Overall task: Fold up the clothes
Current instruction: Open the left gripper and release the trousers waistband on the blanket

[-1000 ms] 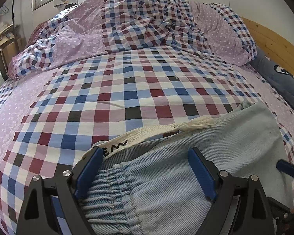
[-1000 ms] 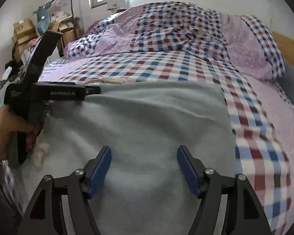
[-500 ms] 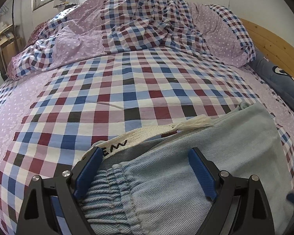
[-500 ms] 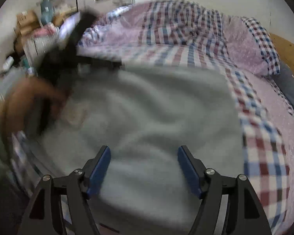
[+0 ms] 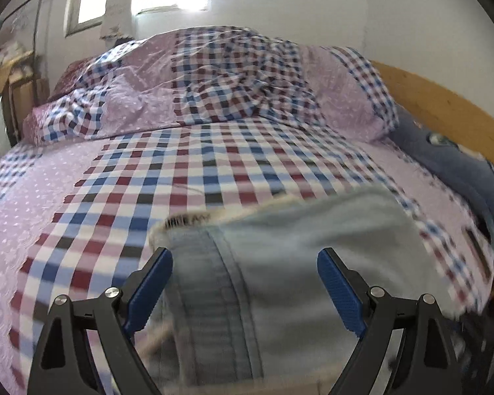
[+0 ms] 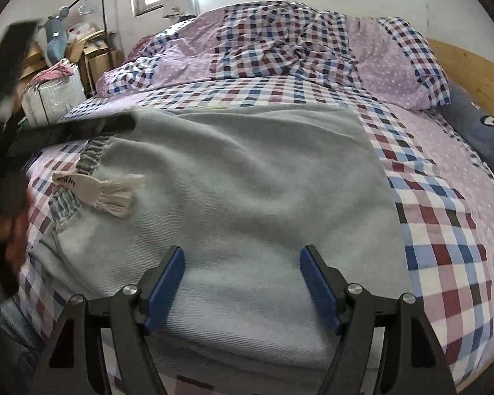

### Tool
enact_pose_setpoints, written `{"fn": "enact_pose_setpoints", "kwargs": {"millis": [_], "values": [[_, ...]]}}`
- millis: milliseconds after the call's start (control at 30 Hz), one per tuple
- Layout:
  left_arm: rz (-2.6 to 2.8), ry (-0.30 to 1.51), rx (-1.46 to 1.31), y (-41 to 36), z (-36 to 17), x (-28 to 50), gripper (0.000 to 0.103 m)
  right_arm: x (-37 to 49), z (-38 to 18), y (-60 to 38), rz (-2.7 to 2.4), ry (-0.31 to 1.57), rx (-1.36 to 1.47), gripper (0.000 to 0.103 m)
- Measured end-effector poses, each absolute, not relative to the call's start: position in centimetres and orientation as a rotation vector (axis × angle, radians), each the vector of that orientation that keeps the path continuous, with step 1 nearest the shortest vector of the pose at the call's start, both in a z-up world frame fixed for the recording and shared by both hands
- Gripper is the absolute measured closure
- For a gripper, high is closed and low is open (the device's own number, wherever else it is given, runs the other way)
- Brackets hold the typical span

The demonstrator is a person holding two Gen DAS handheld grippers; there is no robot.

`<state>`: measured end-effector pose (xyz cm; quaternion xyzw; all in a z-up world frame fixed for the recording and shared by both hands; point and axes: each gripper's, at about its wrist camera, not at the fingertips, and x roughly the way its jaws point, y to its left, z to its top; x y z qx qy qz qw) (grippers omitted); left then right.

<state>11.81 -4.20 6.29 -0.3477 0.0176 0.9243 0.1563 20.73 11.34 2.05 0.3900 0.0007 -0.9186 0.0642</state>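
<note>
We see a pale blue denim garment with a gathered elastic waistband (image 6: 233, 197) lying folded flat on the near part of a bed covered with a red, blue and white checked sheet bordered in dotted lilac (image 6: 444, 237); its waistband sits at the left edge in the right wrist view, where a cream woven drawstring with a frayed tassel end (image 6: 105, 191) rests on the cloth. Our right gripper (image 6: 242, 283) hovers over the near part of the garment with its blue-padded jaws apart, nothing pinched between them. Our left gripper (image 5: 245, 288) also stands wide open above the waistband end of the same garment (image 5: 306, 247), its pads clear of the cloth; that view is blurred, so we cannot tell finer detail of the fabric there. At the far side of the bed a rumpled quilt in the same check and lilac (image 6: 280, 42) is heaped by the wall, a dark blue pillow (image 6: 480, 131) lies along the light wooden headboard (image 6: 477, 72) on the right, and cardboard boxes with clutter (image 6: 82, 52) stand at the left under the window
</note>
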Motion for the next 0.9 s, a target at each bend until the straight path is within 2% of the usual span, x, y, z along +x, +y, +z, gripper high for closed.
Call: {"fn": "enact_pose_setpoints", "kwargs": {"millis": [167, 333, 667, 900], "values": [[2.598, 0.251, -0.995, -1.7, 5.9, 17.5, 0.011, 21.5, 3.1, 11.8, -2.796, -0.064, 1.159, 0.027], [2.558, 0.404, -1.097, -0.1, 3.2, 20.2, 0.011, 22.7, 4.4, 12.5, -2.818, -0.131, 1.109, 0.027], [2.563, 0.287, -1.08, -2.8, 4.4, 23.4, 0.011, 22.0, 2.0, 11.0, -2.763, 0.002, 1.186, 0.026], [2.607, -0.057, -1.197, -8.1, 5.1, 25.3, 0.011, 22.3, 3.3, 11.1, -2.759, -0.039, 1.199, 0.026]]}}
